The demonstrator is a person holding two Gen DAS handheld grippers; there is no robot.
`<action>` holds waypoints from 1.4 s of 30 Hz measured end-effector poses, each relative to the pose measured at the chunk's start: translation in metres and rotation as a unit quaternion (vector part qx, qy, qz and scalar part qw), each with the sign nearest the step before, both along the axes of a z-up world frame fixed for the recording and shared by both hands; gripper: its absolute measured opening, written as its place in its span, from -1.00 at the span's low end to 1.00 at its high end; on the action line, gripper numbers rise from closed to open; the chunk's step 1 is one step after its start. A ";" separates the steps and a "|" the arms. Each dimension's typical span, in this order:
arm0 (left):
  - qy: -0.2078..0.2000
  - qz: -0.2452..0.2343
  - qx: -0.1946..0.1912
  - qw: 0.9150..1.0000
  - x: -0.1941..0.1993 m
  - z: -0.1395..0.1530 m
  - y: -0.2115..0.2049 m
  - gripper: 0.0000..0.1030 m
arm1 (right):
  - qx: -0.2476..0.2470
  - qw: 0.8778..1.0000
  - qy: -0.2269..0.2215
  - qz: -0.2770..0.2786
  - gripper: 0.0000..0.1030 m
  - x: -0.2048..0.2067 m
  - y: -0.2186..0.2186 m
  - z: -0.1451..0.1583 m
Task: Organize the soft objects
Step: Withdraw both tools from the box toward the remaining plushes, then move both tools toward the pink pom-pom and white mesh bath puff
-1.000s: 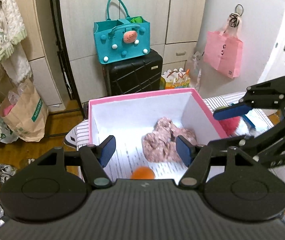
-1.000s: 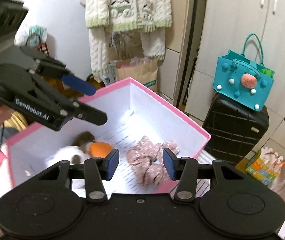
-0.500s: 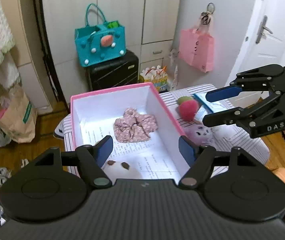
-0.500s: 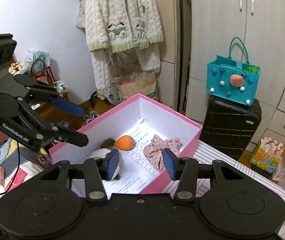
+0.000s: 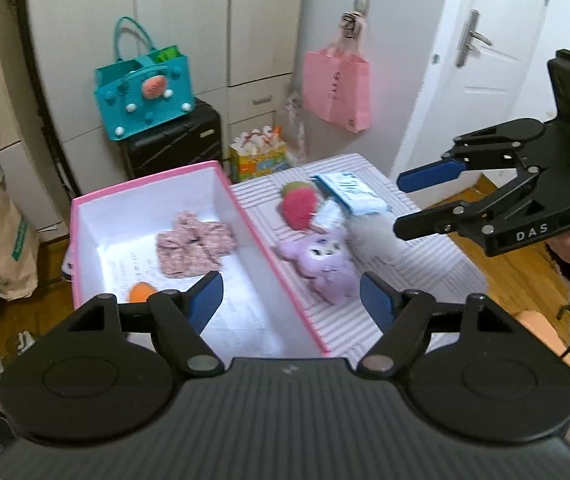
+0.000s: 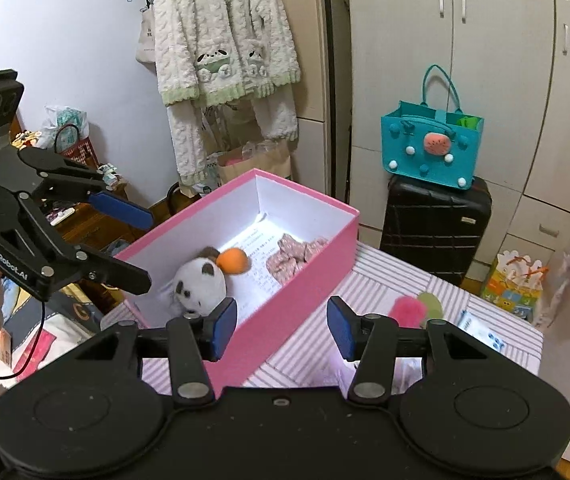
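well, nearest to me my left gripper [image 5: 289, 300] has its blue pads spread wide with nothing between them, hovering over the long right-hand wall of the pink box [image 5: 281, 280]. my right gripper [image 6: 281, 326] is likewise spread and empty, hanging over the seam where the box [image 6: 285, 312] meets the striped tablecloth [image 6: 381, 276]; seen from the left camera, the right gripper [image 5: 401, 204] floats off to the side above the table's far corner.

inside the box, closest to my left side, a white panda plush [image 6: 201, 284] lies against the white floor, with an orange ball [image 6: 235, 261] touching its head. in the left view only the ball [image 5: 142, 292] shows, just beside my pad. farther along the box floor lies a pink floral scrunchie [image 5: 193, 244], apart from the ball, resting on a printed paper sheet [image 5: 125, 264].

outside the box, on the striped cloth [image 5: 425, 264], a purple plush [image 5: 327, 260] lies just beside the box wall. beyond it sits a pink-red strawberry plush [image 5: 299, 206] with a green top, and next to that a blue-and-white packet [image 5: 351, 194]. something pale and fuzzy [image 5: 373, 236] lies between the purple plush and the packet; it's too blurred to name.

at the back, a teal felt bag [image 5: 145, 92] stands on a black suitcase [image 5: 173, 144], and a pink paper bag [image 5: 337, 88] hangs on the wall.
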State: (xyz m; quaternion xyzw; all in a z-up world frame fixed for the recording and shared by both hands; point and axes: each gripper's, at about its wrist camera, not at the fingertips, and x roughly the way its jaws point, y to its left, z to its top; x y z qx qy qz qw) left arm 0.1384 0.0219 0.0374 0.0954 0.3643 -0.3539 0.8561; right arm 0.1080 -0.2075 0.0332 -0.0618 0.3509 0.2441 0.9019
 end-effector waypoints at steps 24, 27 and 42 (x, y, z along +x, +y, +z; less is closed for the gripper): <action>-0.092 -0.015 -0.001 0.996 -0.041 -0.041 -0.116 0.45 | 0.002 1.000 -0.017 -0.022 0.27 -0.047 -0.092 -0.059; -0.101 0.012 -0.014 0.995 -0.036 -0.052 -0.123 0.45 | -0.002 0.999 -0.019 -0.029 0.27 -0.041 -0.099 -0.074; -0.139 0.086 -0.012 0.986 -0.001 -0.102 -0.173 0.45 | 0.001 0.997 -0.045 -0.054 0.27 -0.005 -0.116 -0.146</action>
